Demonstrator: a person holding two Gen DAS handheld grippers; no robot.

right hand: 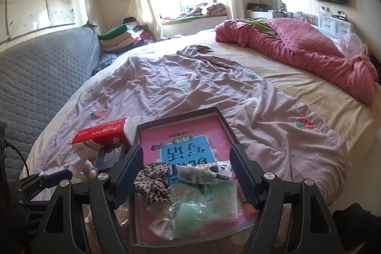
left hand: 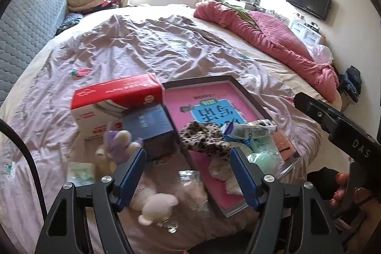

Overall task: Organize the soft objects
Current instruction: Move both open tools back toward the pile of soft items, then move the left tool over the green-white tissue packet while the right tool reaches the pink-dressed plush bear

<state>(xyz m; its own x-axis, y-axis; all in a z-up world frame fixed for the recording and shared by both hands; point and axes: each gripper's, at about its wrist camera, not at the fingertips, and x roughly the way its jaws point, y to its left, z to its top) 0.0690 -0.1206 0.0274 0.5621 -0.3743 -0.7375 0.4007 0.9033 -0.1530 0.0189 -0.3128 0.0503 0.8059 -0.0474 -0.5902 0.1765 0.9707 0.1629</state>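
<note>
A shallow dark-rimmed tray [left hand: 228, 79] [right hand: 215, 110] with a pink printed bottom lies on the bed. In it are a leopard-print cloth [left hand: 202, 138] [right hand: 152, 179], a crumpled packet [left hand: 252, 130] [right hand: 197, 174], a mint-green soft item in clear plastic [left hand: 262, 156] [right hand: 190, 216] and a pale spotted cloth [right hand: 183, 193]. Left of the tray lie a purple plush toy [left hand: 119, 142] and a white plush toy [left hand: 154, 205]. My left gripper [left hand: 188, 154] is open above the tray's left edge. My right gripper [right hand: 185, 154] is open above the tray, holding nothing.
A red and white box [left hand: 114, 97] [right hand: 100, 135] and a dark blue box [left hand: 147, 125] stand left of the tray. A pink quilt [left hand: 266, 37] [right hand: 297, 47] lies at the bed's far right. A grey headboard [right hand: 42, 77] is on the left.
</note>
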